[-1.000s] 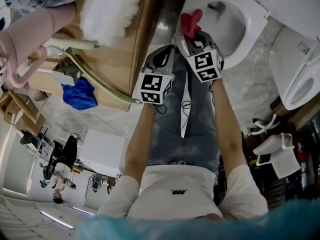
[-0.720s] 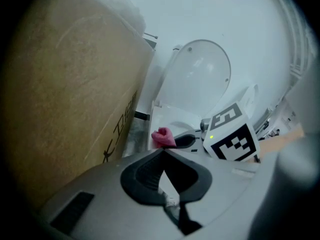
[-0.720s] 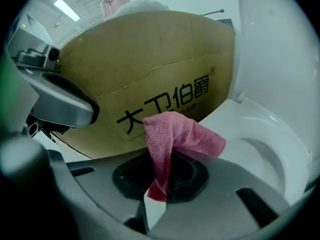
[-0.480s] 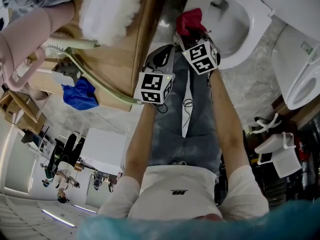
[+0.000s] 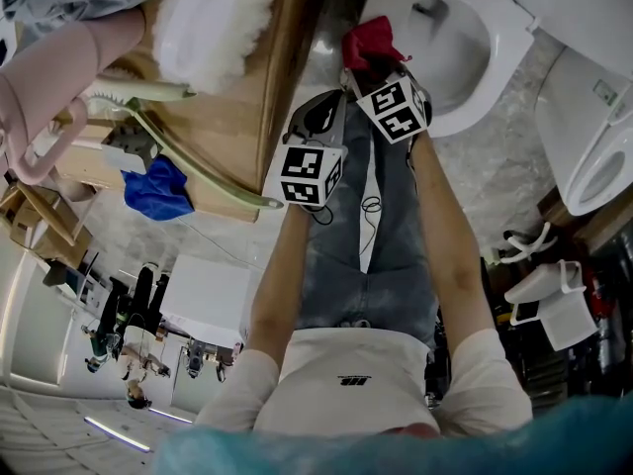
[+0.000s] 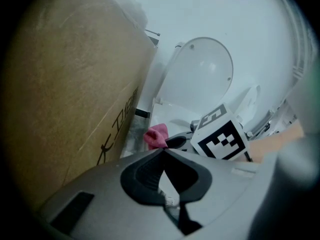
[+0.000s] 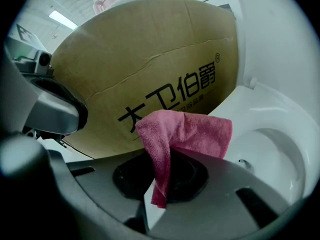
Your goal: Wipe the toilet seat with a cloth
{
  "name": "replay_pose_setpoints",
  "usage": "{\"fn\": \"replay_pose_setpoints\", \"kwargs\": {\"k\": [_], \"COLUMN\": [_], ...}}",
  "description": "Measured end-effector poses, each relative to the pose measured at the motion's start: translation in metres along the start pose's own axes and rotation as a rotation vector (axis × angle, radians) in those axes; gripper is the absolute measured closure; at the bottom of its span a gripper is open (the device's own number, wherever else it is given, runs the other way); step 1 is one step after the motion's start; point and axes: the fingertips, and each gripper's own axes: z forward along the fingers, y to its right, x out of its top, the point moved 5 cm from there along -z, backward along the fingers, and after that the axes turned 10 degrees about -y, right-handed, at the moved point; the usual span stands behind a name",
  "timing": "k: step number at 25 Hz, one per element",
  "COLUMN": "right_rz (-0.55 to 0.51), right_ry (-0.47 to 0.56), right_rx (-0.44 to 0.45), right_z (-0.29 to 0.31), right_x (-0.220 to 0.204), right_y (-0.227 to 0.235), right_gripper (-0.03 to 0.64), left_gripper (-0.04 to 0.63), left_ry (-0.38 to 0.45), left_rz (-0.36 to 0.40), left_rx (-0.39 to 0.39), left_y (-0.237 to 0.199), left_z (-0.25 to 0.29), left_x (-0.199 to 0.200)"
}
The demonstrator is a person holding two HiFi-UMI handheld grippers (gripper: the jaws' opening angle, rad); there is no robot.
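The white toilet [image 5: 506, 52] stands open at the top of the head view, its lid [image 6: 202, 79] raised. My right gripper [image 5: 379, 67] is shut on a red cloth [image 5: 368, 40], held at the bowl's near left edge. In the right gripper view the cloth [image 7: 186, 133] hangs folded out of the jaws of that gripper [image 7: 162, 170], with the bowl [image 7: 272, 156] to its right. My left gripper [image 5: 318, 119] hovers beside a cardboard box, short of the toilet. In its own view the left gripper [image 6: 164, 153] is shut, with nothing held.
A large cardboard box [image 5: 247, 77] stands just left of the toilet, with a white fluffy duster [image 5: 213, 18] and a green-handled tool [image 5: 188, 156] on it. A blue cloth [image 5: 156, 188] lies beside it. Another white fixture [image 5: 593, 146] stands at the right.
My right gripper has shifted a little to the left with the red cloth, along the bowl's near edge. The left gripper has hardly moved.
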Motion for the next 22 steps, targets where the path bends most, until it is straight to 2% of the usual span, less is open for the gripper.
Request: {"fn": "replay_pose_setpoints", "kwargs": {"k": [7, 22], "right_rz": [0.049, 0.066], "right_ry": [0.035, 0.065], "right_rx": [0.007, -0.011], "right_z": [0.0, -0.008], "right_x": [0.011, 0.037], "right_y": [0.017, 0.064], "right_gripper": [0.597, 0.595], "left_gripper": [0.585, 0.585], "left_ry": [0.001, 0.01], "left_rz": [-0.003, 0.011], "left_rx": [-0.009, -0.019], "left_y": [0.002, 0.005], "left_z": [0.006, 0.019], "left_x": [0.006, 0.039]}}
